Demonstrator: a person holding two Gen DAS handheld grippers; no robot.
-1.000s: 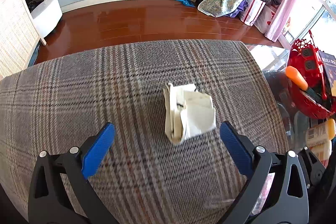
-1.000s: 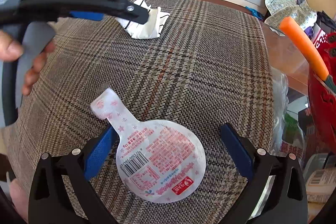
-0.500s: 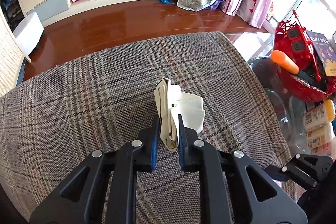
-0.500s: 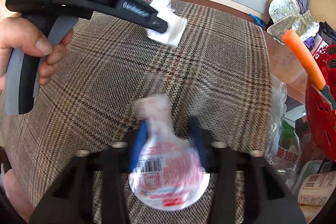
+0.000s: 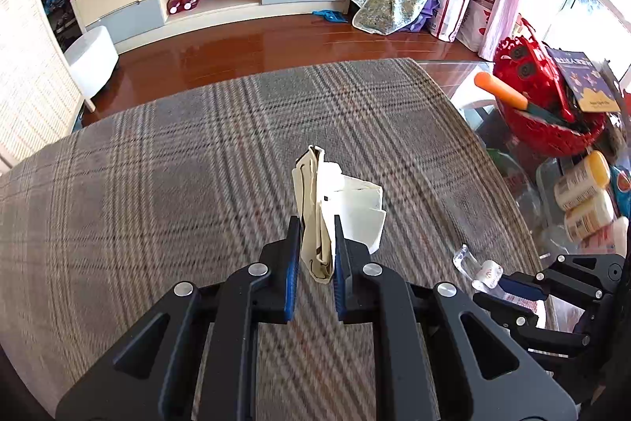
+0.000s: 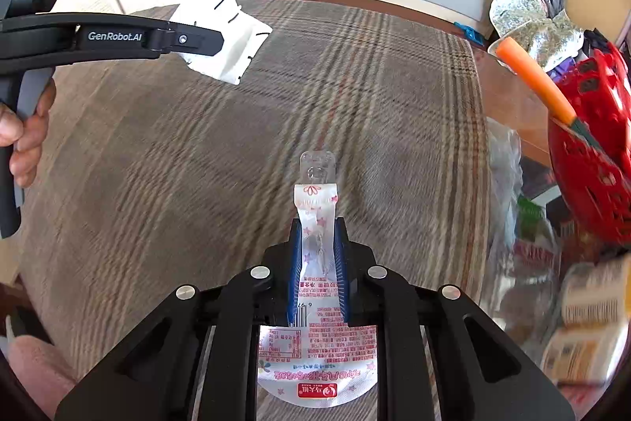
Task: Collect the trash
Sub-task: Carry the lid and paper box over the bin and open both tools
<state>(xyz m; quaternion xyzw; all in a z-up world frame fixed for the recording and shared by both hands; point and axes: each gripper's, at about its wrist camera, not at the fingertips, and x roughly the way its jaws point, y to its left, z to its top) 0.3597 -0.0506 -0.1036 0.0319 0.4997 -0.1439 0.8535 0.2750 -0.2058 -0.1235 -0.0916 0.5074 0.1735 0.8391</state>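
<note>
While both sets of blue pads are clamped down, each has its own bit of trash. Left gripper (image 5: 314, 255): jaws just closed, pinching the crumpled paper (image 5: 335, 208) at its folded cream edge, w/ the white part flaring out to the right, above the plaid cloth (image 5: 177, 184). Looks very light, soft, crushable; a grip on the thick fold is prob. safest since a loose flap could tear or slip.

Right gripper (image 6: 318, 263): jaws also just closed, squeezing the narrow neck of the plastic pouch (image 6: 317, 354), clear tab sticking out past the tips, round body hanging back under the gripper. Thin film, floppy, likely slick; the neck bunches well, so a decent hold.

Writing: pouch has pink stars, a barcode, a red logo and dense red print, too small/upside down to read. "GenRobot.AI" legible on the left gripper's side in the right wrist view. Paper shows only dark line marks, no words I can make out.
</note>
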